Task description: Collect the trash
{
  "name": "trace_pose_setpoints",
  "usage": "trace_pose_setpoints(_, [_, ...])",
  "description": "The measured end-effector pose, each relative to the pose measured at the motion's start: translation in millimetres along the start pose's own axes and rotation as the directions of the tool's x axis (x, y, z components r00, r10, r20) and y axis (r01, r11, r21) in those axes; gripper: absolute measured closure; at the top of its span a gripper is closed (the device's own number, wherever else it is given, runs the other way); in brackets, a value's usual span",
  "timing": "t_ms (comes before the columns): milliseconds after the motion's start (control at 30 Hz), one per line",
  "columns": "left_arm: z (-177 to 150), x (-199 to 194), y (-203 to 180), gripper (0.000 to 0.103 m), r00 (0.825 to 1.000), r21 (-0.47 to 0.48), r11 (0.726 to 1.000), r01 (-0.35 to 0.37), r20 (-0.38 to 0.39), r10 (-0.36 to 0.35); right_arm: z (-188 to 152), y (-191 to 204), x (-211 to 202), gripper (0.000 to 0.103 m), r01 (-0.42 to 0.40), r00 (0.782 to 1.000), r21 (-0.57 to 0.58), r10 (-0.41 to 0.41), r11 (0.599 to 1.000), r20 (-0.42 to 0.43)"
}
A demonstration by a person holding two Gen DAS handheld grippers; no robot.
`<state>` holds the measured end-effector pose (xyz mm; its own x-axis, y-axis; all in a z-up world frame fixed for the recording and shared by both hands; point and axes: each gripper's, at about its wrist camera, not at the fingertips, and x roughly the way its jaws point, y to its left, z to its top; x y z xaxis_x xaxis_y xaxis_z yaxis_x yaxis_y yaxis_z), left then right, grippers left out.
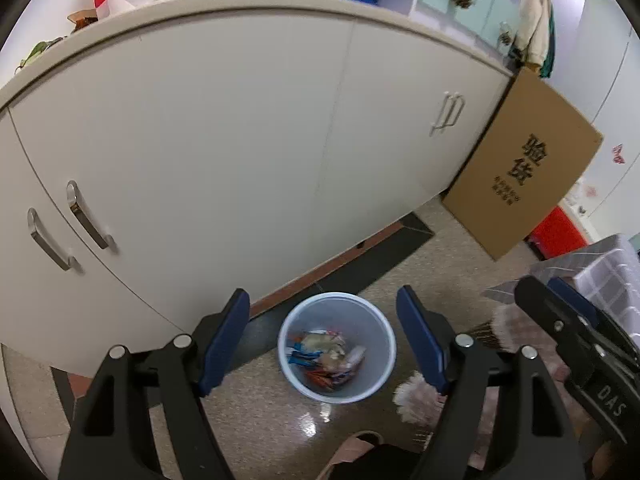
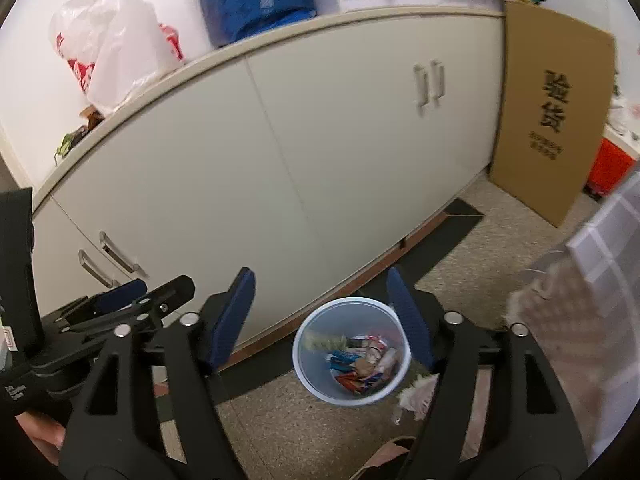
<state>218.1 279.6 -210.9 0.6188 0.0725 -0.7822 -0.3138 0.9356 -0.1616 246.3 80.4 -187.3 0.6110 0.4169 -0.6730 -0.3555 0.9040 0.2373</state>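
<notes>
Both grippers (image 1: 324,344) (image 2: 320,320) open, empty, above trash-filled bin (image 1: 337,347).

Even indoor light, a glare spot on the floor (image 1: 310,424), slight motion blur, and strong fisheye bending with dark corners.

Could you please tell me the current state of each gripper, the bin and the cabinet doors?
Left gripper: open, holding nothing.
Right gripper: open, holding nothing.
Waste bin: upright on the floor, uncovered, wrappers at the bottom.
Cabinet doors: all shut.
Cardboard sheet: upright, leaning by the cabinet's end.
</notes>
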Motion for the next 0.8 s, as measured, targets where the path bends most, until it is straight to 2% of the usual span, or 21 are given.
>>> trace_pose_setpoints(167, [-6, -54, -41, 0.029, 0.992, 0.101, 0.990, 0.096, 0.070, -0.103, -2, -16, -72, 0.024, 0.056, 0.995, 0.042, -0.059, 0.998, 0.082])
trace_pose_setpoints(267, [-11, -93, -70, 0.029, 0.976, 0.167, 0.973, 0.160, 0.118, -0.180, -7, -27, -128, 0.018, 0.107, 0.983, 0.063, -0.115, 0.992, 0.146])
trace_pose_setpoints(333, [-18, -129, -95, 0.026, 0.957, 0.237, 0.950, 0.201, 0.161, -0.243, -11, -33, -161, 0.017, 0.154, 0.969, 0.072, -0.165, 0.985, 0.184])
trace_pose_setpoints(533, [-48, -212, -148, 0.020, 0.910, 0.369, 0.900, 0.234, 0.242, -0.336, -41, -43, -273, 0.011, 0.249, 0.908, 0.125, -0.277, 0.960, 0.314])
trace_pose_setpoints(700, [-75, -268, -169, 0.015, 0.882, 0.417, 0.883, 0.216, 0.304, -0.360, -60, -37, -328, 0.009, 0.334, 0.864, 0.133, -0.359, 0.933, 0.352])
trace_pose_setpoints(800, [-90, -295, -176, 0.015, 0.869, 0.441, 0.876, 0.193, 0.337, -0.362, -72, -34, -354, 0.009, 0.345, 0.845, 0.149, -0.375, 0.927, 0.381])
